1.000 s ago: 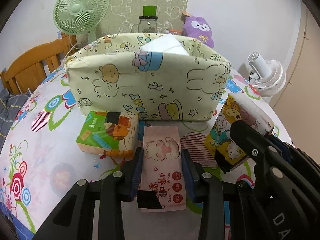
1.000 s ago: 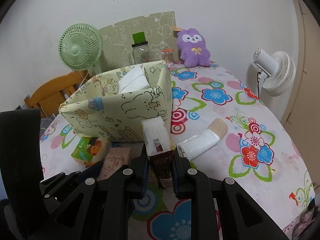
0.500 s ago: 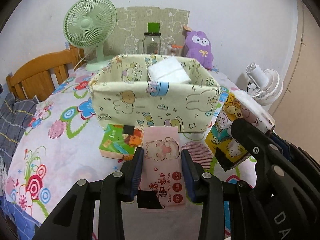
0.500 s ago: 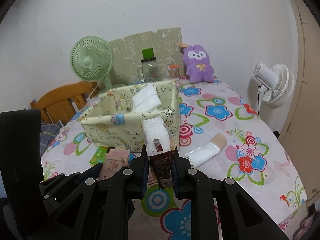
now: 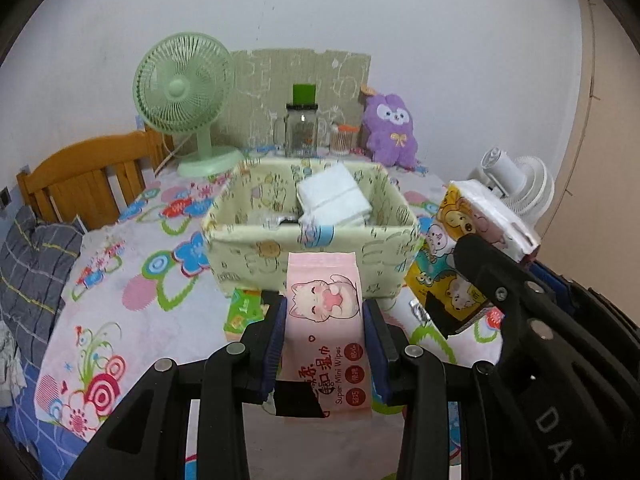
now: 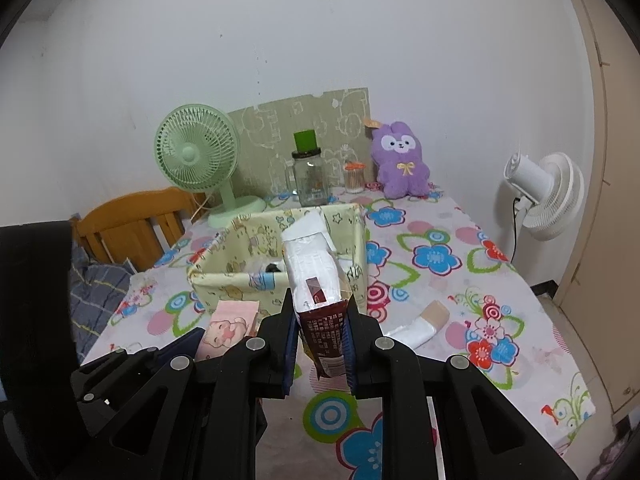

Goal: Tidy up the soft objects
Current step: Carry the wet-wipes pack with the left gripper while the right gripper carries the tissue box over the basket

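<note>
Above a flower-print worktop (image 6: 460,240), the left tongs (image 5: 325,322) clamp a pink wet-wipes pack (image 5: 326,312) while the right tongs (image 6: 320,318) pinch a white-and-maroon tissue pack (image 6: 316,276). Both packs hang in the air just before the cartoon-print fabric bin (image 5: 256,252), which holds white packets (image 5: 334,200). A green pack (image 5: 244,312) lies at the bin's foot.

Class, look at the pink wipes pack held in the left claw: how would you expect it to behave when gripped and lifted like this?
The wipes pack is probably soft: it is a thin film pouch. It likely stays fairly flat, since its free end juts past the left claw without drooping. The glossy film may be slippery, so a side pinch could let it slide.
</note>
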`<action>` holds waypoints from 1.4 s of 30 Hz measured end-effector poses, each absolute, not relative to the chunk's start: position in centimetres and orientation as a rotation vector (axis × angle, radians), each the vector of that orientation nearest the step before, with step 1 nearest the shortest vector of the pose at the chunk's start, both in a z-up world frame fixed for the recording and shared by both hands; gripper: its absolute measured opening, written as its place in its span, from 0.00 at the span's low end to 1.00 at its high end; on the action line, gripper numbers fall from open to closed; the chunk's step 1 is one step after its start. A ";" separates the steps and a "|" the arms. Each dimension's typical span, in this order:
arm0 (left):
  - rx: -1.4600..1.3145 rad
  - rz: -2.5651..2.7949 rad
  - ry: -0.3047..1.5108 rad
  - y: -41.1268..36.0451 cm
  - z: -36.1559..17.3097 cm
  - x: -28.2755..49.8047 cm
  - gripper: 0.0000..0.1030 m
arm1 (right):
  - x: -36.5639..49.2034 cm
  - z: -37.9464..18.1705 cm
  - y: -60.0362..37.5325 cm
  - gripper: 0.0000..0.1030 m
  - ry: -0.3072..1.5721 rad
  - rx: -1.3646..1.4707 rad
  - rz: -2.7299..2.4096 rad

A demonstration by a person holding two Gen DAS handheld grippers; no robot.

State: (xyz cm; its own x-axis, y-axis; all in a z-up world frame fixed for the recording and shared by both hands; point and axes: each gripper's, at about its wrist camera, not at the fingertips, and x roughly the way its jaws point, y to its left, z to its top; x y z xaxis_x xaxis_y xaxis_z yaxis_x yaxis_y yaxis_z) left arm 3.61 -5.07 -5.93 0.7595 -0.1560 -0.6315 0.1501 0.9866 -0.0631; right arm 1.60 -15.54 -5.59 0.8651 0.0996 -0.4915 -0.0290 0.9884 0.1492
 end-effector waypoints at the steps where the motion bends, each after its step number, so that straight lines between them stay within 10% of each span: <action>1: -0.009 -0.166 0.680 -5.0 -5.6 3.5 0.37 | 1.6 -5.3 -15.5 0.22 0.519 0.141 0.070; 42: 0.002 -0.138 0.571 -4.4 -0.7 8.8 0.37 | 7.1 -0.1 -15.1 0.22 0.457 0.136 0.075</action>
State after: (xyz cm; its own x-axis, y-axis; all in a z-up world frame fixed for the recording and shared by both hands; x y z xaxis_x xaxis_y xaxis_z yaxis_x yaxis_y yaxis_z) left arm 8.76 -4.37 -0.66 0.8325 -0.1300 -0.5386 0.1309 0.9907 -0.0368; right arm 7.14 -15.10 -0.09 0.8947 0.1026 -0.4346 -0.0418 0.9882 0.1472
